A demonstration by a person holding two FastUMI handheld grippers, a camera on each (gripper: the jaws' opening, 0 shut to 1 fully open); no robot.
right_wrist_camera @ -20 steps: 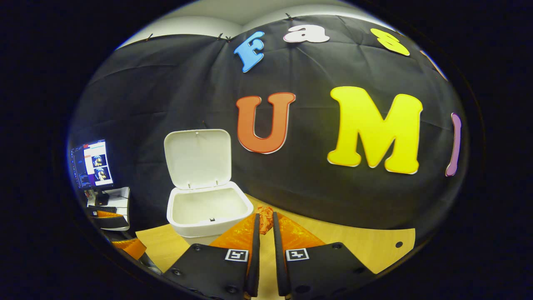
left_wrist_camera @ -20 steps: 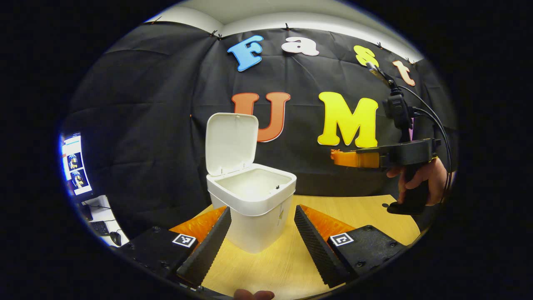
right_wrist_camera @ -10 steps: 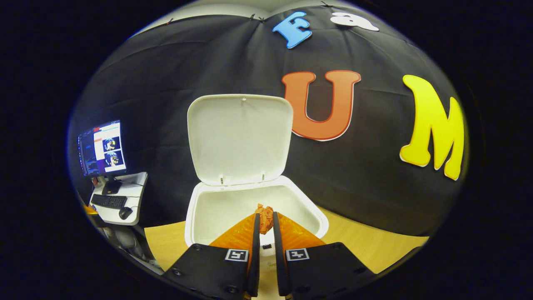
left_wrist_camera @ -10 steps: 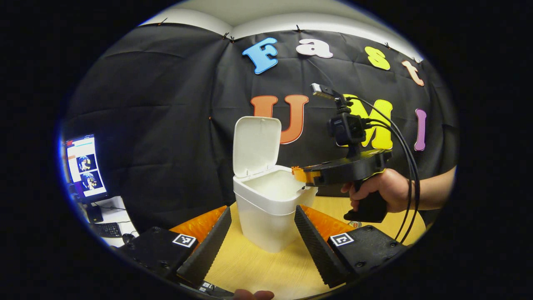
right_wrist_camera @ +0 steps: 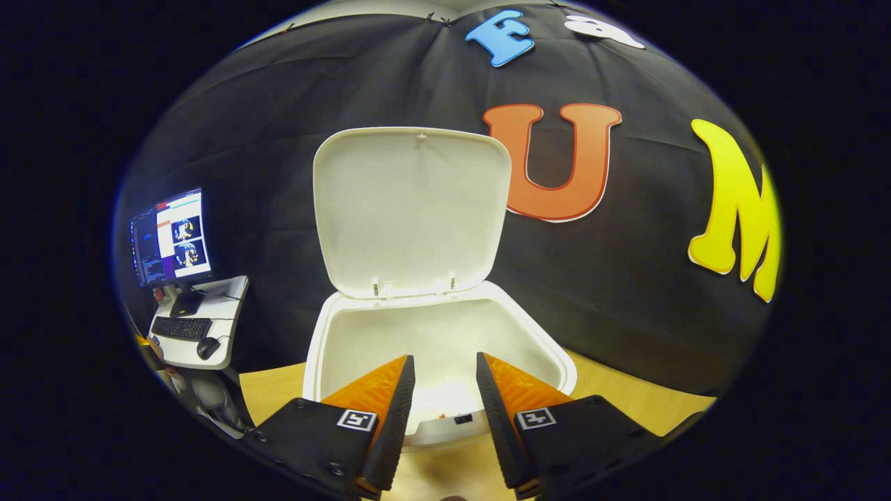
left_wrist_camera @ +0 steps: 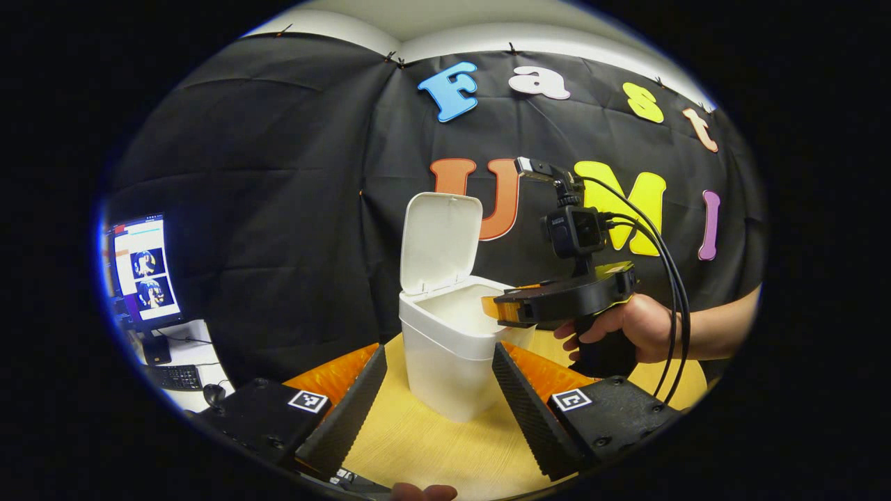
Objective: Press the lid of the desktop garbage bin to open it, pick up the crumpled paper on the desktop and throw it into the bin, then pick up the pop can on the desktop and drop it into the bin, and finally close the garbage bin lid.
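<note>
Right gripper view shows the right tool (right_wrist_camera: 441,376) released, fingers parted over the white garbage bin (right_wrist_camera: 557,362) whose lid (right_wrist_camera: 411,209) stands upright for dropping, the crumpled paper apparently inside, while the left tool (left_wrist_camera: 440,376) waits open on the counter (left_wrist_camera: 452,445).

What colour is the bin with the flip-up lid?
White; the bin shows best in the right gripper view.

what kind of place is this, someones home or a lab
Most likely a lab recording booth, not a home: a black cloth wall backs a bare wooden desktop, a computer monitor runs beside it, and a hand holds a cabled gripper over a white garbage bin.
</note>
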